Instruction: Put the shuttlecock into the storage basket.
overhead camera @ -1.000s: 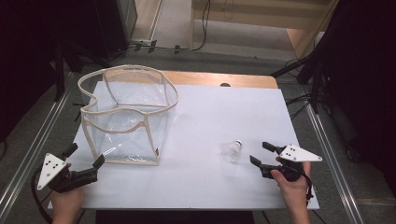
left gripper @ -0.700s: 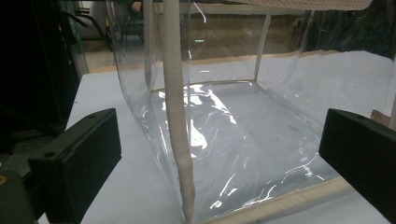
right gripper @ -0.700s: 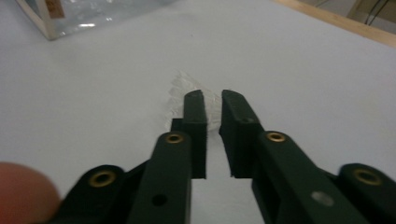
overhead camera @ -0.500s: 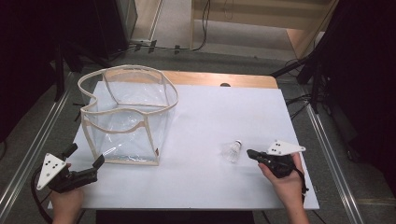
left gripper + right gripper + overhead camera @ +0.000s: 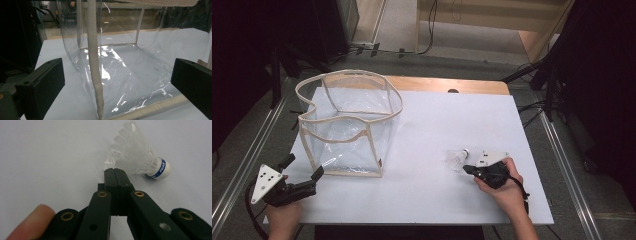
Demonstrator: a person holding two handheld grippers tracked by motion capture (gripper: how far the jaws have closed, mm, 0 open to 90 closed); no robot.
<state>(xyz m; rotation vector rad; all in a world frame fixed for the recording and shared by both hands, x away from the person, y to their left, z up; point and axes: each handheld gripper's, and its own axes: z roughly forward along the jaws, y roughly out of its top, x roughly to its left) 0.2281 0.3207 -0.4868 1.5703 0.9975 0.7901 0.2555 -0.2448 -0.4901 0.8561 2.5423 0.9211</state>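
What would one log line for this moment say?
right tool: shut, empty, tips at shuttlecock skirt | left tool: open, facing bag | shuttlecock: lying on table

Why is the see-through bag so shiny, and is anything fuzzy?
Left gripper view: lamp glare streaks white across the clear plastic bag with beige trim. Right gripper view: the white plastic shuttlecock with a blue band looks a bit soft and washed out. High view: the white table is evenly lit, with dark surroundings.

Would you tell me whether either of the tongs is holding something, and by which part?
Nothing is held: the right tongs are shut empty beside the shuttlecock; the left tongs are open.
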